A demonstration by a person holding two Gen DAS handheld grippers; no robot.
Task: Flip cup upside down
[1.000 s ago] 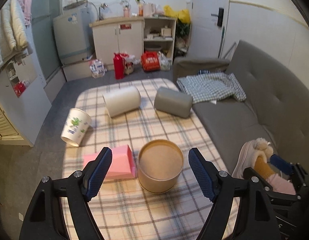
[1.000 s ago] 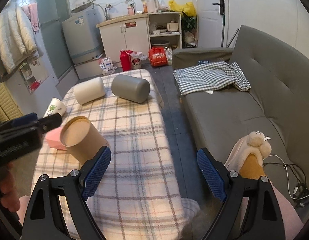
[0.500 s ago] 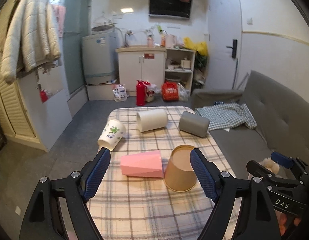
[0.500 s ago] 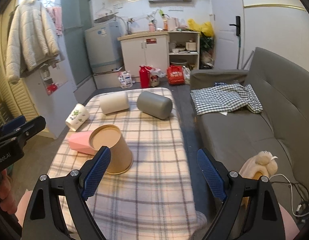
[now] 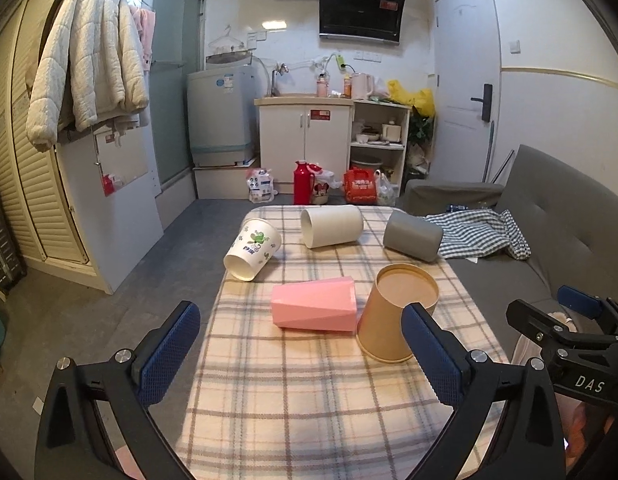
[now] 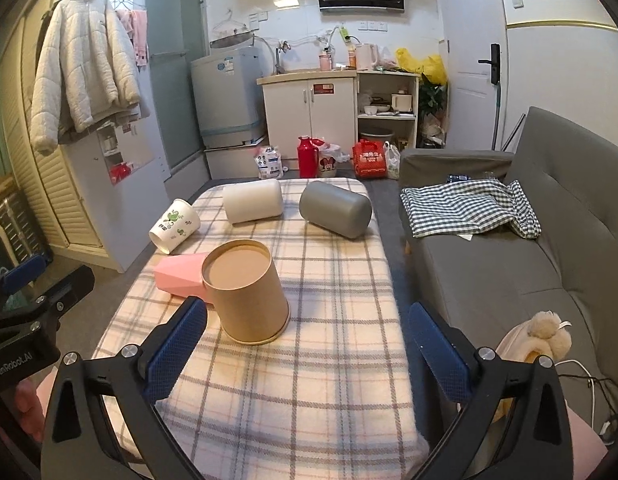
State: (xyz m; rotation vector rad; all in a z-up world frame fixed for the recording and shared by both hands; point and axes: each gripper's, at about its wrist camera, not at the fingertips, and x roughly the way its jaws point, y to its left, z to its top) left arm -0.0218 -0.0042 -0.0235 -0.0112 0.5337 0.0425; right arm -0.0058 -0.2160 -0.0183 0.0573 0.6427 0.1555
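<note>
Upturned brown cup [image 6: 247, 294] beside pink cup [image 6: 179, 278], mid-table [image 6: 341, 280].

A low table draped in a plaid cloth [image 5: 309, 392] filled the lower centre of both views. On it stood a brown paper cup [image 5: 395, 314], mouth down, beside a pink faceted cup [image 5: 315, 307] lying on its side. Toward the upper centre lay a printed paper cup [image 5: 252, 249], a white cup [image 5: 331, 226] and a grey cup [image 5: 412, 236], all tipped over.

Both tools pulled back, raised; brown cup [image 5: 393, 316] farther off, viewed more from side.
</note>
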